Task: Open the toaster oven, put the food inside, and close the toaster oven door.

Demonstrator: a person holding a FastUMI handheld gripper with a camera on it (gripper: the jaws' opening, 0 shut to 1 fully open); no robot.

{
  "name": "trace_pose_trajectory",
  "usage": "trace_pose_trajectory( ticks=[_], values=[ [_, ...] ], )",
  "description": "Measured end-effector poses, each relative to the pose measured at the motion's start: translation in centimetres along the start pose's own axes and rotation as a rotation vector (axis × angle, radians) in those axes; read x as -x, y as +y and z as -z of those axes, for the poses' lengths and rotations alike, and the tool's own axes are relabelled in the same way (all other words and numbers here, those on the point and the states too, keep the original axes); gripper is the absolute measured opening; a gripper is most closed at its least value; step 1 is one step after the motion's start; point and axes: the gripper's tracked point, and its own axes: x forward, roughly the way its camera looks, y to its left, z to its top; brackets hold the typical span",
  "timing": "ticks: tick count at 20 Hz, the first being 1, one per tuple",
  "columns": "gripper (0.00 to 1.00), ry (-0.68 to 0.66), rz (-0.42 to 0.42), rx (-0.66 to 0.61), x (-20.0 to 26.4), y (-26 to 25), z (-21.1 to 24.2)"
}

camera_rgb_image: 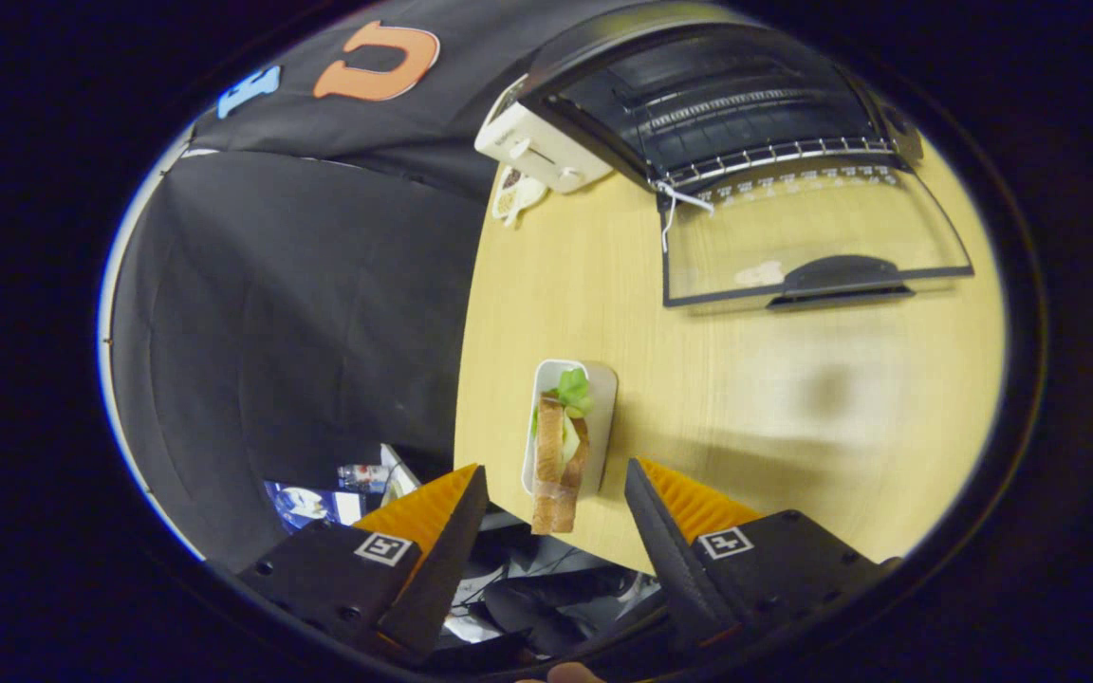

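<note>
The tongs (556, 479) stood open, the sandwich (561, 465) in its white tray (601, 398) lying between their fingertips; the toaster oven (727, 104) gaped beyond.

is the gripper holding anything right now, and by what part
Nothing is held. The gripper is open, its fingers spread either side of the sandwich in its white tray without touching either.
</note>
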Motion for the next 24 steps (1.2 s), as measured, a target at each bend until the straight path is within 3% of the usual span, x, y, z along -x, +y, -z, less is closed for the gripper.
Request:
trace_pose_trajectory(
  ticks=[7,12,14,20,24],
  values=[
    [0.82,0.075,0.029,0.003,-3.6,-0.2,1.4],
    [0.44,0.089,0.036,-0.023,-4.2,-0.3,1.4],
    [0.38,0.1,0.026,-0.036,-4.0,-0.1,1.5],
    [0.31,0.092,-0.087,-0.063,0.0,3.3,1.4],
    [0.31,-0.017,-0.177,-0.109,5.2,5.0,-1.5]
  ],
)
